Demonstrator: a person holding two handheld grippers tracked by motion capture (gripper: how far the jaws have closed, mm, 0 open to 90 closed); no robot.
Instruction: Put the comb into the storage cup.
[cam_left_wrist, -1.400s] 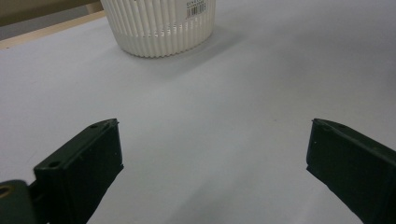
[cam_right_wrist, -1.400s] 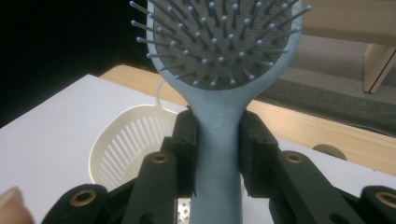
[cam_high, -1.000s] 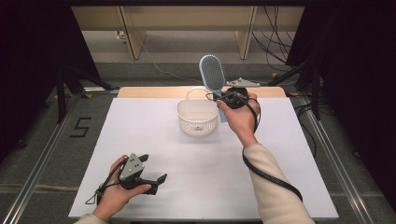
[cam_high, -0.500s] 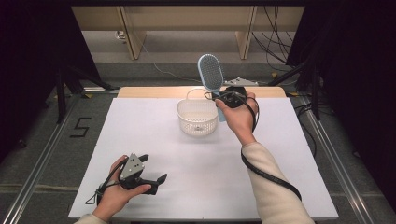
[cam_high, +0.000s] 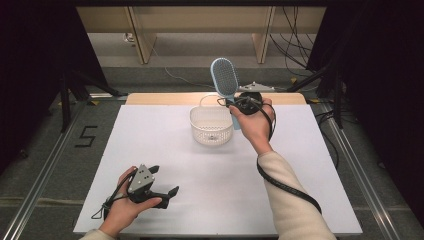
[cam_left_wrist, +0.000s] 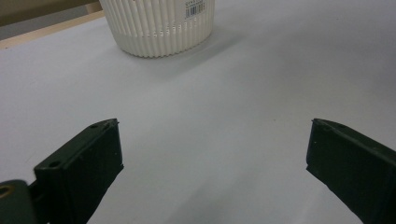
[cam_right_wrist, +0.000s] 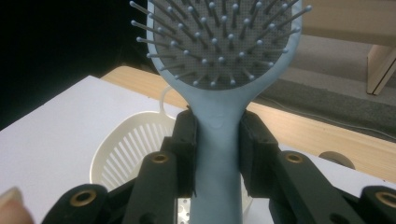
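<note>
Jaws of right gripper (cam_right_wrist: 217, 154) clamp hairbrush (cam_right_wrist: 219, 56) handle, upright above basket (cam_high: 211, 125) far rim; slip risks brush tipping outside basket. Left gripper (cam_high: 160, 192) jaws apart, well short of basket.

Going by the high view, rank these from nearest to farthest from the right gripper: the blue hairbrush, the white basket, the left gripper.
1. The blue hairbrush: clamped by its handle in the right gripper, head standing up above it.
2. The white basket: on the table just left of and below that gripper.
3. The left gripper: far off at the table's near left corner, open.
</note>
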